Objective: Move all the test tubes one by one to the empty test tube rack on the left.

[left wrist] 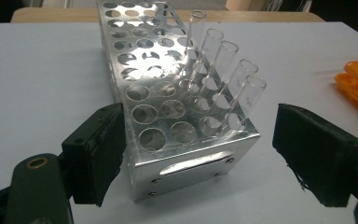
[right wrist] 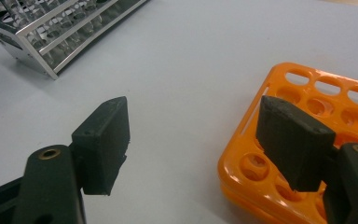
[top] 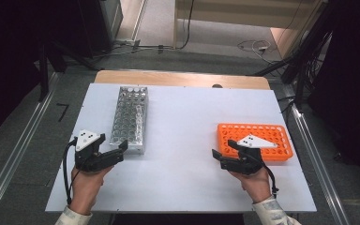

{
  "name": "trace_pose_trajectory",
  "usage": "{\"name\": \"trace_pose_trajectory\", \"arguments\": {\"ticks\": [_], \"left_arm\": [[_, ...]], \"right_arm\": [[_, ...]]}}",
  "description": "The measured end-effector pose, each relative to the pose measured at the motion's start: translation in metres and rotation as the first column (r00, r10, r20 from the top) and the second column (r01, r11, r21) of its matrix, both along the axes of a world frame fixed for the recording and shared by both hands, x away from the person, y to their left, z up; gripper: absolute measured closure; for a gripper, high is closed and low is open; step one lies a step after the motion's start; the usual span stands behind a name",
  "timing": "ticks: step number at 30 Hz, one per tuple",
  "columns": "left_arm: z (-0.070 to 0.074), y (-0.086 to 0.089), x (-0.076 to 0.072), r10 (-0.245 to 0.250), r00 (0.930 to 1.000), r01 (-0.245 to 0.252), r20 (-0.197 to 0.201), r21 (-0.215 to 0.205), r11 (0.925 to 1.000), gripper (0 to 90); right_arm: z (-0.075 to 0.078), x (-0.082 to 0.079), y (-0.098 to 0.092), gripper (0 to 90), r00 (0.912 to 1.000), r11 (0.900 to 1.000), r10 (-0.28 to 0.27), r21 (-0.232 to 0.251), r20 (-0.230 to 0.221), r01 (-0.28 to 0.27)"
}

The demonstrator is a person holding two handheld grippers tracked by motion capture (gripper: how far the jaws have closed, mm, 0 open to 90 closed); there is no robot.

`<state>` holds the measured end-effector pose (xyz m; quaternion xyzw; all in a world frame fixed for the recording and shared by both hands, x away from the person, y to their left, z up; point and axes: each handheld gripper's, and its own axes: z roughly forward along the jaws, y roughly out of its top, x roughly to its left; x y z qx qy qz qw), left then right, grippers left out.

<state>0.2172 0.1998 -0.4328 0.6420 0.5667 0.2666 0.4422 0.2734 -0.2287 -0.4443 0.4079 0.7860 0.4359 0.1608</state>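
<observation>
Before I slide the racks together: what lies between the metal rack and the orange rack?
Nothing: in the high view, bare white table top separates the metal rack from the orange rack.

White table (top: 183, 140): metal tube rack (top: 130, 117) at left, orange rack (top: 258, 137) at right, well apart.

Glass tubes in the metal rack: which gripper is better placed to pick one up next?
Left. The left gripper sits at the near end of the metal rack, jaws open, facing the row of glass tubes. The right gripper is across the table by the orange rack.
</observation>
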Motion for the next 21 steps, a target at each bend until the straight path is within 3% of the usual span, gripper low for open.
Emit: {"name": "trace_pose_trajectory", "arguments": {"ticks": [4, 21], "left_arm": [[-0.002, 0.006, -0.003, 0.022, 0.9997, -0.022, 0.011, 0.013, 0.9997, 16.9], [-0.014, 0.022, -0.011, 0.063, 0.998, -0.062, -0.007, 0.041, 0.9972, 16.1]], "right_arm": [[0.001, -0.004, -0.009, 24.4, 0.9999, 1.0, -0.012, 0.002, 0.008, 0.012], [-0.001, -0.02, -0.046, 23.8, 0.9965, 0.997, -0.08, -0.007, 0.024, 0.08]]}}
